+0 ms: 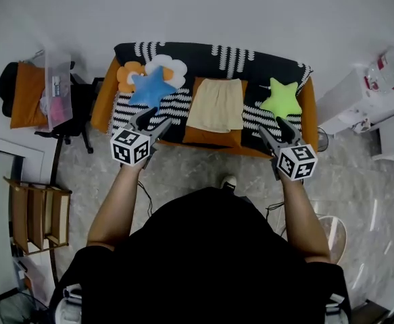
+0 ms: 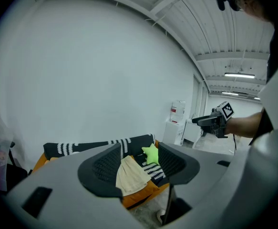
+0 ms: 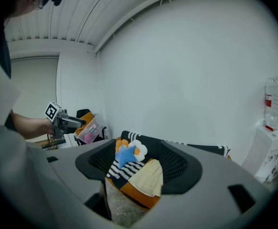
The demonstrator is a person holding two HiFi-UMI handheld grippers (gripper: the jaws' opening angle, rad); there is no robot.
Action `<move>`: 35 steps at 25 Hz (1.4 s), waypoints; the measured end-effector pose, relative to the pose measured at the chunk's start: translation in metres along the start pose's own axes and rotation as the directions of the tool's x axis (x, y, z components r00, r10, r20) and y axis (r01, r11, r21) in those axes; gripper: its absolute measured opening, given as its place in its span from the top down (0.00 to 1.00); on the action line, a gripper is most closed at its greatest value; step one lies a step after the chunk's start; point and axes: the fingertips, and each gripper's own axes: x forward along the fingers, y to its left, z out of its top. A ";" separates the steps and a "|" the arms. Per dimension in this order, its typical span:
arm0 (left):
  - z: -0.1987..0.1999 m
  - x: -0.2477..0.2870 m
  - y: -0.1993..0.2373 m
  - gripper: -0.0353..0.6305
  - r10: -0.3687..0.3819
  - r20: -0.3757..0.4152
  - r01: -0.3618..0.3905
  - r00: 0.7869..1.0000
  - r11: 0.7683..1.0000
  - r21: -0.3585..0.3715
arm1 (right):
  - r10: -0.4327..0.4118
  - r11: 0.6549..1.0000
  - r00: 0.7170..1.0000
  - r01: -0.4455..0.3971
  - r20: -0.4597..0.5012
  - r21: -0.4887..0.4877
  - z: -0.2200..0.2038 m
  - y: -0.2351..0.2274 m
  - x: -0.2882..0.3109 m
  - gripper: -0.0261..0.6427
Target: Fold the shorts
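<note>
Hovering empty with jaws apart, left gripper (image 1: 157,118) and right gripper (image 1: 272,124) flank the cream shorts (image 1: 216,104), which lie ahead between them.

A jaw hides part of the shorts (image 2: 131,175) — the clear box (image 1: 58,86) holds things too small to tell.

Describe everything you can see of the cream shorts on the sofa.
The shorts are pale cream, soft-looking cloth, lying flat in a rough rectangle that widens toward the front edge. They rest mid-seat on the orange sofa, with the black-and-white throw on either side; nothing else touches them.
</note>
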 end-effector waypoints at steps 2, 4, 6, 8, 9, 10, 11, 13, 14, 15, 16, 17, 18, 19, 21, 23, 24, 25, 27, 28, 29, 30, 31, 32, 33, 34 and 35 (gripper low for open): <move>0.002 0.011 -0.001 0.55 0.008 -0.005 -0.008 1.000 1.000 -0.011 | 0.012 1.000 1.000 -0.012 -0.007 0.000 0.003 -0.012 0.006 0.52; 0.004 0.022 -0.001 0.55 0.018 -0.011 -0.018 1.000 1.000 -0.020 | 0.023 1.000 1.000 -0.023 -0.013 0.000 0.006 -0.023 0.011 0.52; 0.007 0.033 0.000 0.55 0.028 -0.015 -0.029 0.999 0.999 -0.029 | 0.033 0.999 0.999 -0.033 -0.018 -0.003 0.009 -0.035 0.017 0.51; 0.011 0.042 0.000 0.55 0.039 -0.017 -0.039 0.999 0.999 -0.037 | 0.042 0.999 0.999 -0.042 -0.022 -0.007 0.014 -0.047 0.022 0.51; 0.013 0.047 0.000 0.55 0.043 -0.017 -0.044 0.999 0.998 -0.040 | 0.045 0.999 0.999 -0.046 -0.022 -0.009 0.017 -0.053 0.024 0.51; 0.015 0.051 -0.001 0.54 0.047 -0.017 -0.048 0.999 0.998 -0.043 | 0.049 0.999 0.999 -0.049 -0.022 -0.011 0.019 -0.060 0.026 0.51; 0.016 0.055 -0.002 0.54 0.052 -0.016 -0.052 0.999 0.998 -0.044 | 0.051 0.999 0.998 -0.052 -0.020 -0.012 0.021 -0.066 0.028 0.51; 0.019 0.063 -0.003 0.54 0.063 -0.013 -0.063 0.998 0.997 -0.044 | 0.057 0.998 0.998 -0.058 -0.016 -0.011 0.023 -0.078 0.031 0.51; 0.021 0.067 -0.003 0.54 0.070 -0.011 -0.070 0.998 0.997 -0.045 | 0.061 0.998 0.998 -0.062 -0.015 -0.011 0.024 -0.084 0.033 0.51; 0.023 0.071 -0.003 0.54 0.076 -0.009 -0.076 0.997 0.996 -0.048 | 0.066 0.998 0.998 -0.067 -0.016 -0.011 0.026 -0.089 0.035 0.51; 0.026 0.075 -0.003 0.54 0.082 -0.006 -0.082 0.997 0.995 -0.051 | 0.072 0.997 0.997 -0.072 -0.017 -0.012 0.027 -0.093 0.036 0.51; 0.028 0.078 -0.003 0.54 0.088 -0.005 -0.088 0.996 0.995 -0.054 | 0.078 0.997 0.997 -0.078 -0.020 -0.016 0.029 -0.097 0.038 0.51; 0.030 0.081 -0.002 0.53 0.093 -0.005 -0.093 0.996 0.994 -0.057 | 0.084 0.996 0.996 -0.084 -0.023 -0.020 0.031 -0.102 0.041 0.51; 0.032 0.085 -0.002 0.53 0.099 -0.005 -0.099 0.995 0.993 -0.059 | 0.089 0.996 0.996 -0.090 -0.024 -0.024 0.034 -0.107 0.043 0.50; 0.036 0.093 -0.002 0.53 0.112 -0.007 -0.112 0.994 0.992 -0.062 | 0.098 0.995 0.995 -0.098 -0.022 -0.027 0.038 -0.118 0.048 0.50; 0.039 0.102 -0.003 0.53 0.124 -0.005 -0.124 0.992 0.990 -0.066 | 0.107 0.994 0.994 -0.108 -0.021 -0.027 0.040 -0.130 0.051 0.50; 0.041 0.107 -0.004 0.53 0.129 -0.004 -0.129 0.992 0.989 -0.068 | 0.112 0.993 0.993 -0.113 -0.022 -0.029 0.040 -0.135 0.053 0.50; 0.042 0.111 -0.005 0.53 0.133 -0.004 -0.132 0.991 0.989 -0.069 | 0.118 0.992 0.993 -0.118 -0.026 -0.031 0.040 -0.140 0.054 0.50; 0.045 0.118 -0.007 0.53 0.139 -0.005 -0.140 0.990 0.988 -0.068 | 0.127 0.991 0.991 -0.128 -0.031 -0.034 0.041 -0.149 0.058 0.50; 0.046 0.121 -0.007 0.53 0.144 -0.007 -0.144 0.990 0.987 -0.068 | 0.131 0.991 0.991 -0.132 -0.032 -0.034 0.042 -0.153 0.061 0.50; 0.046 0.124 -0.008 0.53 0.148 -0.008 -0.149 0.989 0.986 -0.070 | 0.135 0.990 0.990 -0.136 -0.031 -0.034 0.043 -0.158 0.063 0.50; 0.046 0.127 -0.008 0.53 0.154 -0.009 -0.154 0.988 0.985 -0.072 | 0.139 0.990 0.990 -0.140 -0.031 -0.033 0.044 -0.162 0.065 0.50; 0.047 0.131 -0.009 0.53 0.158 -0.010 -0.159 0.987 0.984 -0.075 | 0.143 0.989 0.989 -0.144 -0.030 -0.032 0.044 -0.167 0.066 0.50; 0.048 0.134 -0.011 0.53 0.162 -0.012 -0.162 0.987 0.984 -0.076 | 0.147 0.989 0.989 -0.148 -0.030 -0.030 0.045 -0.171 0.067 0.50; 0.048 0.138 -0.013 0.53 0.163 -0.015 -0.164 0.986 0.984 -0.076 | 0.151 0.988 0.988 -0.152 -0.030 -0.029 0.045 -0.175 0.068 0.50; 0.049 0.141 -0.016 0.53 0.163 -0.018 -0.164 0.987 0.984 -0.074 | 0.154 0.987 0.988 -0.155 -0.030 -0.029 0.045 -0.178 0.069 0.50; 0.050 0.143 -0.019 0.53 0.161 -0.021 -0.162 0.987 0.984 -0.071 | 0.157 0.987 0.987 -0.158 -0.031 -0.030 0.046 -0.181 0.069 0.50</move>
